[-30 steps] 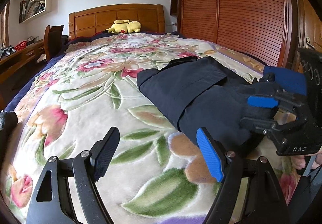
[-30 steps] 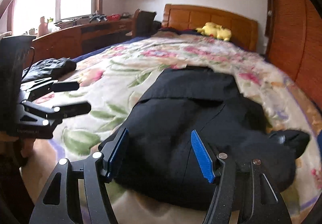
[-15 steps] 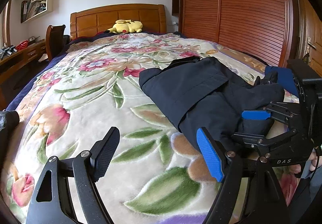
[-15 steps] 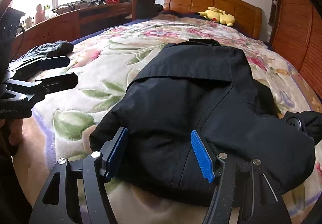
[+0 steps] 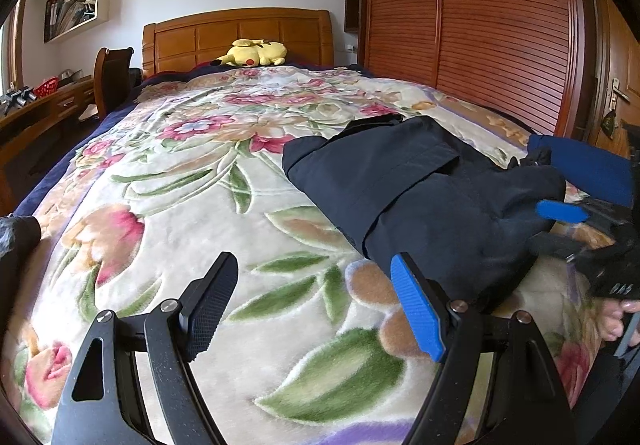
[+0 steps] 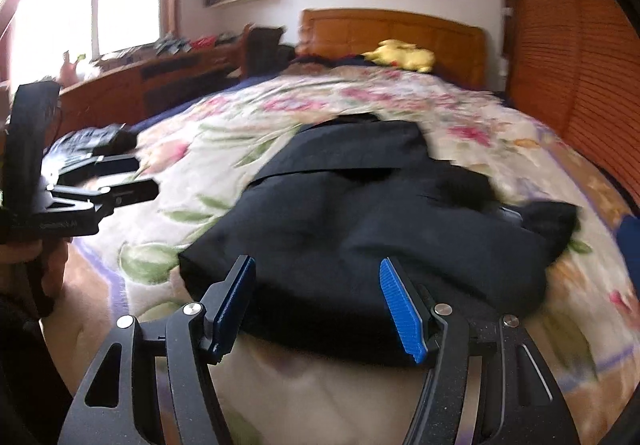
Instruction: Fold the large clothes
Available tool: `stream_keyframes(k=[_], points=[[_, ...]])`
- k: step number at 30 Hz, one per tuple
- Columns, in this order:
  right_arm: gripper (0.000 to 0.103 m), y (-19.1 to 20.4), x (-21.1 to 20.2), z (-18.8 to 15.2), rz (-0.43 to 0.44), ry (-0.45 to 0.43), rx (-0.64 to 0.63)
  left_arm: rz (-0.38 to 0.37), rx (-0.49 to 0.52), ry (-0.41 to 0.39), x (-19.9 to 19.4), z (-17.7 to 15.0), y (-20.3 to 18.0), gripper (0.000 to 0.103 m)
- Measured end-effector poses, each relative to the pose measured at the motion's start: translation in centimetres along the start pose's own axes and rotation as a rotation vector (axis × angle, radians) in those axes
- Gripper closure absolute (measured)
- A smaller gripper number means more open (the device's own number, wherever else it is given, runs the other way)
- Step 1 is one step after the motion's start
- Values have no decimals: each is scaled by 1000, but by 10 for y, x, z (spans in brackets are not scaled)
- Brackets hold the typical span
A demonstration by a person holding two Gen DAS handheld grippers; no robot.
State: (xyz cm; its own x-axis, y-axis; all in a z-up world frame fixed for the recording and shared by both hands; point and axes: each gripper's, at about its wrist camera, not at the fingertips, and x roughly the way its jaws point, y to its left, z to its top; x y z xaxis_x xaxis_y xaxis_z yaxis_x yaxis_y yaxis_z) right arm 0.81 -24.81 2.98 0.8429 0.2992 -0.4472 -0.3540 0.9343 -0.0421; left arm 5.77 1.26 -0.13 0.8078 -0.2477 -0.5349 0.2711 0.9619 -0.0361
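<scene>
A dark navy jacket [image 5: 420, 189] lies folded in a long bundle on the floral bedspread [image 5: 180, 185], right of the middle. It fills the centre of the right wrist view [image 6: 360, 213]. My left gripper [image 5: 316, 297] is open and empty, just left of the jacket's near end. My right gripper [image 6: 320, 301] is open and empty at the jacket's near edge; it also shows at the right of the left wrist view [image 5: 580, 229]. The left gripper appears at the left of the right wrist view [image 6: 116, 181].
A yellow plush toy [image 5: 254, 53] lies by the wooden headboard [image 5: 236, 35]. A wooden wardrobe [image 5: 480, 25] runs along the right side. A desk [image 6: 160, 77] and a chair [image 5: 114, 77] stand left of the bed. Another dark garment [image 6: 96, 139] lies at the bed's left edge.
The right gripper has drawn back from the jacket's near end toward the foot of the bed and is moving, its view blurred. The left gripper has hardly moved. The jacket lies still.
</scene>
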Motion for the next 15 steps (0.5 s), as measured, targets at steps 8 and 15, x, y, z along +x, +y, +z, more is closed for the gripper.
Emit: stream_keyframes(k=[8,15], points=[[37,-46,-34,-38,-157,51,67,-15,8,-5,-2,0,-3,23],[37,-73,-18,-42,-156,105,167,-13,8,-2,-2,-1,-4,23]])
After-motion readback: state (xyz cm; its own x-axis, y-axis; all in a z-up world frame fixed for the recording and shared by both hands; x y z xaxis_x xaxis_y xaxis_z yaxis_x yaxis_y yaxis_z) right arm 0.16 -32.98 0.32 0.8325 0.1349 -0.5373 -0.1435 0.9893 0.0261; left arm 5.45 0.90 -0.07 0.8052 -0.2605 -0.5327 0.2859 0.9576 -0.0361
